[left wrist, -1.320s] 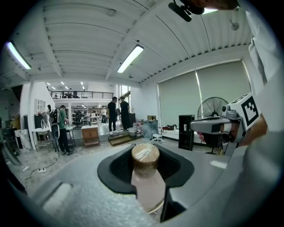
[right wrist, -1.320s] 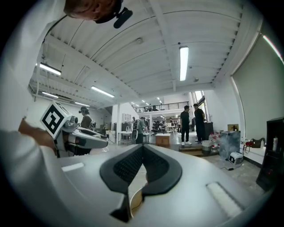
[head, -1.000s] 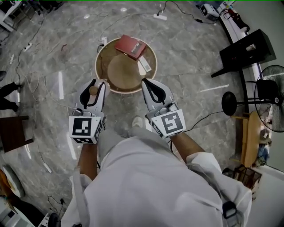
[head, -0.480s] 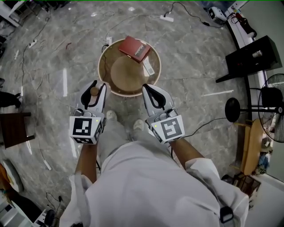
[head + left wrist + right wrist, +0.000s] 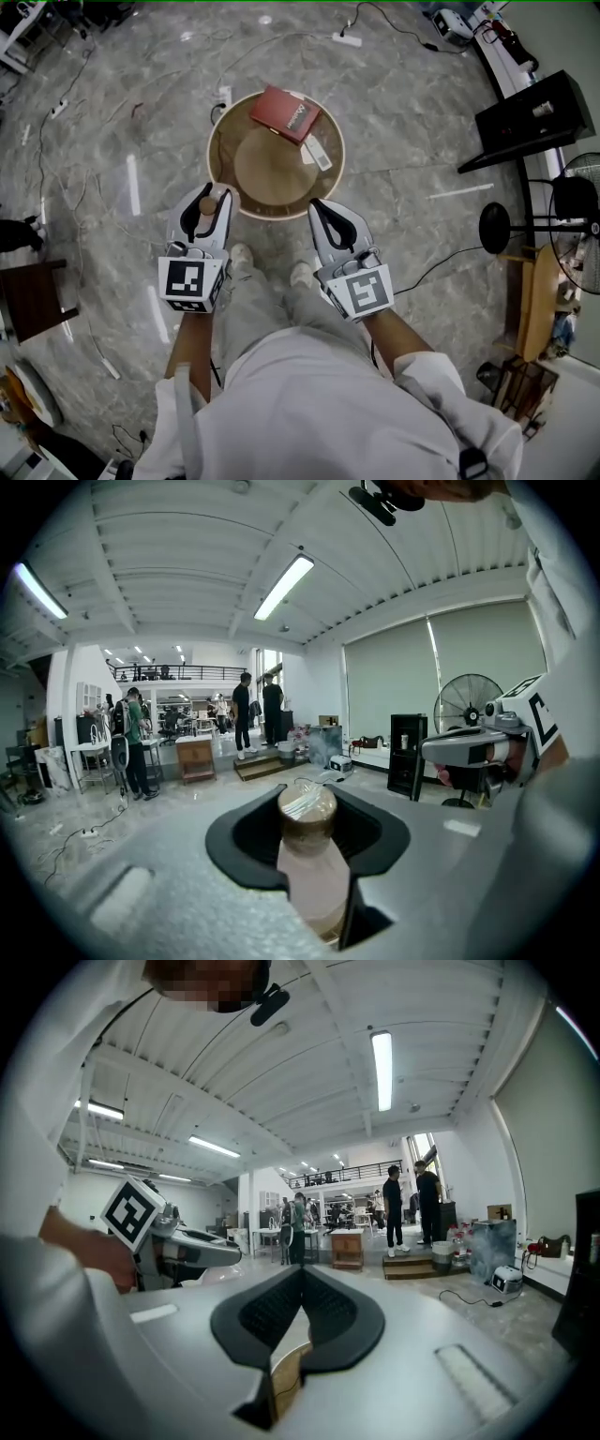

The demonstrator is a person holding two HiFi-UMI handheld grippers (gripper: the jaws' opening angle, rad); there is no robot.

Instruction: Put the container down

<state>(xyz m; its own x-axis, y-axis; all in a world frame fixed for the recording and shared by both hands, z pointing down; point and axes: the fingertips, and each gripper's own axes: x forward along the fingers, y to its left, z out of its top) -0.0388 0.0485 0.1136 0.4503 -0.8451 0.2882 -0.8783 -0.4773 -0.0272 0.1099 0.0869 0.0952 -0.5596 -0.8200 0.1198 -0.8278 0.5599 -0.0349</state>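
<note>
While left tongs (image 5: 210, 191) clamp container (image 5: 205, 203), marble floor (image 5: 412, 122), cables (image 5: 436, 265), wooden tray (image 5: 212, 155).

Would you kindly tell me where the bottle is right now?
Head view, left of centre: the bottle is held in the left gripper, beside the near-left rim of the round basket in that view.
</note>
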